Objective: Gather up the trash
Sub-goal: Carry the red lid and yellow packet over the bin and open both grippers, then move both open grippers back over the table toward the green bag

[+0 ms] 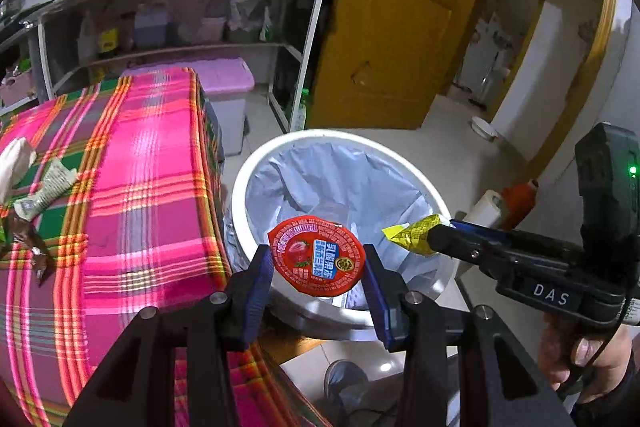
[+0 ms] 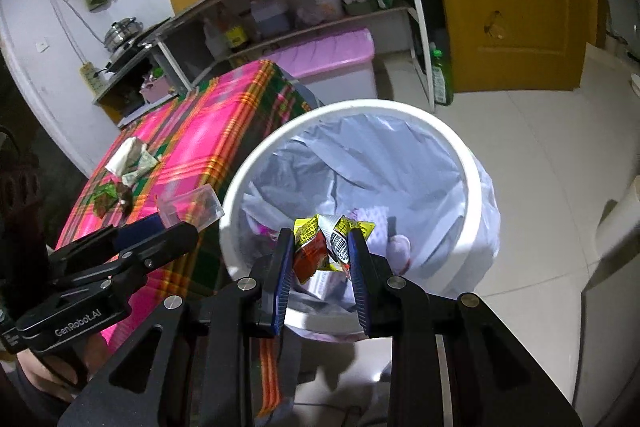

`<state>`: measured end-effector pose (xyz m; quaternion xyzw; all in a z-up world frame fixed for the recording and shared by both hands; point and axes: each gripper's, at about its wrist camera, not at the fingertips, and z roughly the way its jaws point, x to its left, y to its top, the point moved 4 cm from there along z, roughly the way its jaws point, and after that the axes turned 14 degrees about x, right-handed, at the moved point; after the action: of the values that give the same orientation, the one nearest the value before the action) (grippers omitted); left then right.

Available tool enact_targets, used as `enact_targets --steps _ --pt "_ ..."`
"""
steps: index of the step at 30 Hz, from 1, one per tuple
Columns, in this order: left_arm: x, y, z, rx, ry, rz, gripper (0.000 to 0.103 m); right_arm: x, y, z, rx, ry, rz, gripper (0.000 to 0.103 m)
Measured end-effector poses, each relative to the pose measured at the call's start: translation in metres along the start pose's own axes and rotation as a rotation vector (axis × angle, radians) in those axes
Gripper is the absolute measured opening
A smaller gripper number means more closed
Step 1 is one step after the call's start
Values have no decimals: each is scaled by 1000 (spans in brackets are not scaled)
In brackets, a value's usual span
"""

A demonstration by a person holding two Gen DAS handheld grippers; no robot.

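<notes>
We have 2 pieces of trash in hand and both hang over the white bin (image 1: 400,155), so the drop is the step underway. Our left tool (image 1: 318,269) clamps the red-lidded jelly cup (image 1: 318,255) between its pads, and our right tool (image 2: 322,251) pinches a crumpled yellow sachet (image 2: 320,247) above the liner. Next, each tool needs only to spread its jaws. More wrappers (image 1: 44,187) wait on the plaid bench (image 1: 152,187) beside the bin.

Red jelly cup (image 1: 318,255), white bin (image 1: 240,187), pink plaid tablecloth (image 1: 140,167).
</notes>
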<state>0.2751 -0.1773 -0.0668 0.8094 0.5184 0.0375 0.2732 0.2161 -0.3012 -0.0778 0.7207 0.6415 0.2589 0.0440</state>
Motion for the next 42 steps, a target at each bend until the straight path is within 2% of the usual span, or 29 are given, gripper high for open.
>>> enact_targets --steps 10,13,15,22,30,42 --pt "3 9 35 80 -25 -12 45 -11 0 12 28 -6 26 31" --pt "5 9 37 85 -27 -20 45 -9 -1 13 26 -5 22 34" --pt "6 9 37 85 -32 -26 45 -9 -1 12 19 -4 27 47" --pt "6 8 33 71 -34 -34 45 -8 -1 1 -1 -4 25 47" --pt "12 3 7 14 -43 -53 45 5 -2 -17 -36 11 -9 47" --pt "36 -21 -66 -123 -2 -107 45 61 -8 -49 -122 40 -143 47"
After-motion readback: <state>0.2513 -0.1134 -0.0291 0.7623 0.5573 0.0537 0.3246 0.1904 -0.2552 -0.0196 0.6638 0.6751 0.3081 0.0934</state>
